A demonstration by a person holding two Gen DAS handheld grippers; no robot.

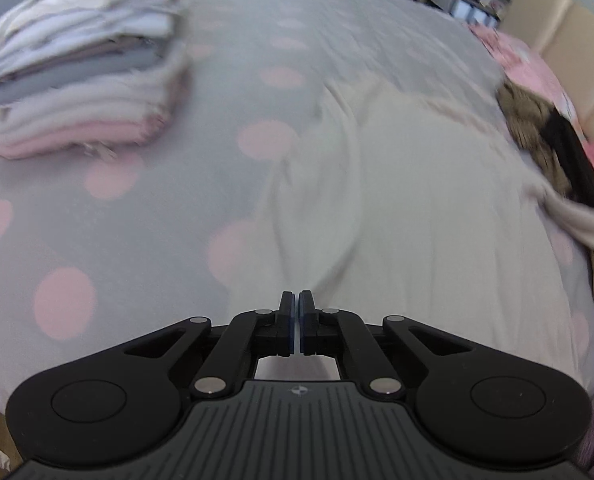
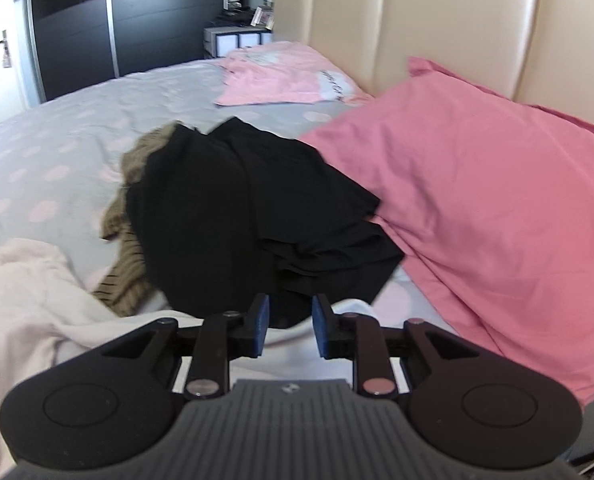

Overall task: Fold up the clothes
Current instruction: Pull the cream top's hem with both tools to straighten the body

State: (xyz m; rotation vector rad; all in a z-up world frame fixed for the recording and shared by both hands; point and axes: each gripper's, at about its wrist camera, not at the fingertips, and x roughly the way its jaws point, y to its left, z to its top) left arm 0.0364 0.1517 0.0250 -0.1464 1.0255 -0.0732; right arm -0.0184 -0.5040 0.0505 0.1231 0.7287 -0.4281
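Clothes lying on a dotted bed, two grippers hovering over a pale garment.

A bed [image 1: 233, 80] in grey bedding with pink dots is filling both views, with a padded cream headboard [image 2: 437, 12] standing behind it and a pink pillow [image 2: 477, 184] leaning at its foot. A white garment [image 1: 409, 200] is lying rumpled across the bedding just ahead of the left gripper [image 1: 299, 300], whose jaws are pressed together with nothing showing between them. A stack of folded clothes [image 1: 85, 64] (blurred, in pale and pink layers) is sitting well apart at the far left. A black garment [image 2: 249, 208] is lying crumpled over a brown striped garment [image 2: 125, 272], beside the pillow. The right gripper [image 2: 289, 312] is holding its jaws partly spread, gripping nothing, above the black garment's near edge.
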